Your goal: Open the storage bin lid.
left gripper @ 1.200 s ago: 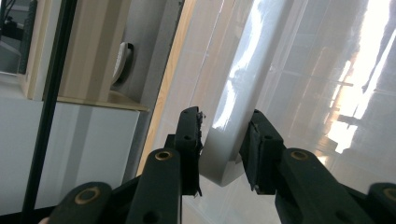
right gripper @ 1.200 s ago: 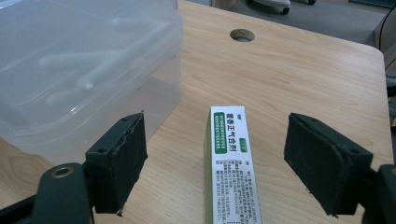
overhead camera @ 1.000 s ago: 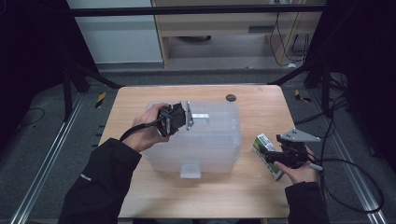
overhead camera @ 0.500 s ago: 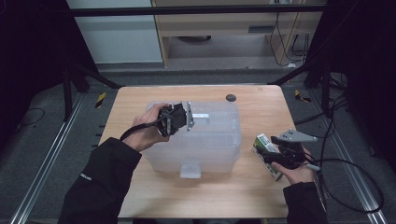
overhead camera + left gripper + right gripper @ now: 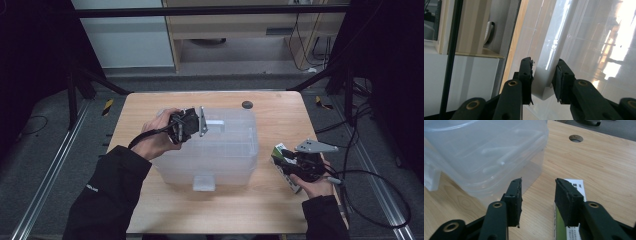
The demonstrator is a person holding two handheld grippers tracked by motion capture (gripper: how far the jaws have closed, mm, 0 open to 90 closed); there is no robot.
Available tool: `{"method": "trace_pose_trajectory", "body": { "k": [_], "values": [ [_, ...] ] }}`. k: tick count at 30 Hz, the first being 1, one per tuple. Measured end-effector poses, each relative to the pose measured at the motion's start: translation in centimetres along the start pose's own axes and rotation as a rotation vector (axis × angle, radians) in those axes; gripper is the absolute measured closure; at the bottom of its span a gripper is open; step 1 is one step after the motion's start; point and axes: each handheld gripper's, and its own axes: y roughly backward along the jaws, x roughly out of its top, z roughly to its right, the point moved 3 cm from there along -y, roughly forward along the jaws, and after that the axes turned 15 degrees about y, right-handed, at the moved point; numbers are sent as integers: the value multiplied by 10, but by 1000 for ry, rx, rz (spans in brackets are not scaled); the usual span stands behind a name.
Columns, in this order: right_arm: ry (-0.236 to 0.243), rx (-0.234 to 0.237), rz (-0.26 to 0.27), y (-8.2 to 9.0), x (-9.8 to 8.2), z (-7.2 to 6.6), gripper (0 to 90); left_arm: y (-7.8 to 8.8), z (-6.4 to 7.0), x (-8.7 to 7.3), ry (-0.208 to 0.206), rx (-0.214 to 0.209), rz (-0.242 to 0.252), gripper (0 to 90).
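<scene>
A clear plastic storage box (image 5: 220,150) with its lid on stands in the middle of the wooden table (image 5: 280,115). My left gripper (image 5: 209,123) is at the far left of the lid, shut on the lid's pale handle bar (image 5: 549,50). Both pads of the left gripper (image 5: 543,70) press on that bar. My right gripper (image 5: 286,159) hovers low at the table's right side over a green and white carton (image 5: 278,149). Its jaws have just been closing. In the right gripper view, bare wood shows between the jaws of the right gripper (image 5: 537,192), and the carton (image 5: 574,185) lies under the right-hand jaw.
A round dark hole (image 5: 246,104) sits in the table behind the box. The box's front latch (image 5: 203,181) faces the near edge. Cables trail over the floor at the right (image 5: 370,175). A cabinet stands beyond the far edge.
The right hand has shifted slightly over the carton. The left hand and the box have stayed where they were.
</scene>
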Motion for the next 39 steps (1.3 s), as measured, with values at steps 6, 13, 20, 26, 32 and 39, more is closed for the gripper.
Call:
{"method": "trace_pose_trajectory", "body": {
  "k": [6, 13, 20, 26, 32, 39],
  "values": [
    [6, 34, 1, -1, 3, -5, 673, 0, -3, 2, 6, 6, 5, 700],
    [0, 62, 11, -3, 5, -9, 755, 0, -5, 4, -3, 17, 4, 700],
    [3, 88, 4, -6, 5, -14, 820, 0, -7, 6, -15, 29, -7, 701],
    [3, 117, -3, -11, 5, -18, 850, 0, -8, 8, -30, 42, -16, 702],
    [3, 134, -4, -15, 5, -22, 884, -1, -10, 10, -34, 52, -19, 704],
    [12, 148, 10, -17, 6, -26, 900, -1, -13, 12, -35, 53, -26, 703]
  ]
}}
